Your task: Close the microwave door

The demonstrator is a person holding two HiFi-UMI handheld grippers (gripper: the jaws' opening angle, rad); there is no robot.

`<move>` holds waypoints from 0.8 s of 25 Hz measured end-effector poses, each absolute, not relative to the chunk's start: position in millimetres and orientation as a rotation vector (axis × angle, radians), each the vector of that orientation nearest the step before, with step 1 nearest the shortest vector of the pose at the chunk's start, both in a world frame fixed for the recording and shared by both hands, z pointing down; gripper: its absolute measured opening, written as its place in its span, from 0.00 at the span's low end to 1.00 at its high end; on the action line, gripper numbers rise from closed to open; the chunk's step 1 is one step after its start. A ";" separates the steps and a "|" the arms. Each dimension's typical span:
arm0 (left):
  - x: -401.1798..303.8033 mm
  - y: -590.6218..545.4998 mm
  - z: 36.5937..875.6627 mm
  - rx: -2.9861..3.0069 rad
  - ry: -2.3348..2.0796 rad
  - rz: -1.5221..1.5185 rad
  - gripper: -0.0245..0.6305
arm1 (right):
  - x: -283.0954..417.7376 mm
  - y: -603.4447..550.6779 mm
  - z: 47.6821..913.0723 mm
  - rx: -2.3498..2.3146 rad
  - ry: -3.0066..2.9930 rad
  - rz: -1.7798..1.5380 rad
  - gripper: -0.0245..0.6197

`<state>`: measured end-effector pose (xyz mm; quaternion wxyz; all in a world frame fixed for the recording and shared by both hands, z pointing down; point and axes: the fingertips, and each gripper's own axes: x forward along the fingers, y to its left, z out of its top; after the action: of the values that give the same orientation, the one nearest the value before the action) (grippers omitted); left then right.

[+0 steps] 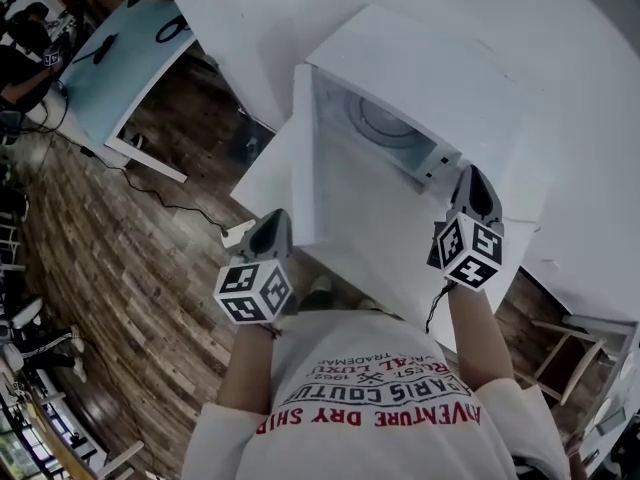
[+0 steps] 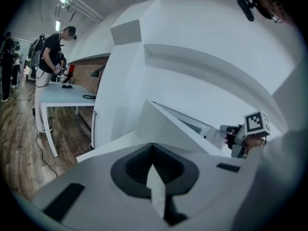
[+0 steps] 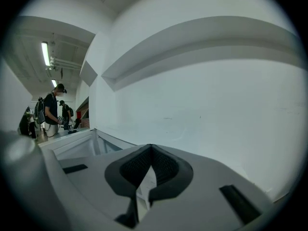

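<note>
At centre frame, microwave (image 1: 470, 88) with door (image 1: 303, 158) swung wide leftward, likely light, rigid and free on its hinge, best nudged at the outer edge by left gripper (image 1: 270, 230), jaws pressed together, right gripper (image 1: 474, 193) likewise closed.

left claw (image 1: 274, 220), right claw (image 1: 471, 176): grey | marker cubes (image 1: 253, 290): black-white | T-shirt (image 1: 385, 393): white, red lettering
</note>
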<state>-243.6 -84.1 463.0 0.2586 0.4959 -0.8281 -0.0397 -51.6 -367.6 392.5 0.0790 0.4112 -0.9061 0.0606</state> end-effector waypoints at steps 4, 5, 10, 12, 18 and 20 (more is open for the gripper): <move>-228.7 -106.2 462.0 1.381 -2.243 -0.091 0.03 | -53.1 -367.6 393.6 1.148 -2.745 0.208 0.05; -224.6 -111.4 462.1 1.389 -2.240 -0.090 0.03 | -53.5 -367.6 393.7 1.129 -2.751 0.210 0.05; -206.4 -133.3 457.1 1.444 -2.234 -0.068 0.03 | -53.5 -364.9 391.9 1.066 -2.774 0.199 0.05; -201.2 -139.8 456.2 1.467 -2.221 -0.060 0.03 | -53.3 -363.7 392.0 1.042 -2.779 0.201 0.05; -189.8 -166.1 456.8 1.586 -2.140 -0.027 0.03 | -55.8 -364.0 394.1 1.023 -2.767 0.227 0.05; -187.3 -176.4 460.4 1.627 -2.101 0.000 0.03 | -57.7 -364.9 394.9 1.006 -2.760 0.230 0.05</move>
<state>-187.3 -176.4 460.4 0.2396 0.5945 -0.7676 0.0001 -57.7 -364.9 394.9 0.0972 0.3398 -0.9322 0.0777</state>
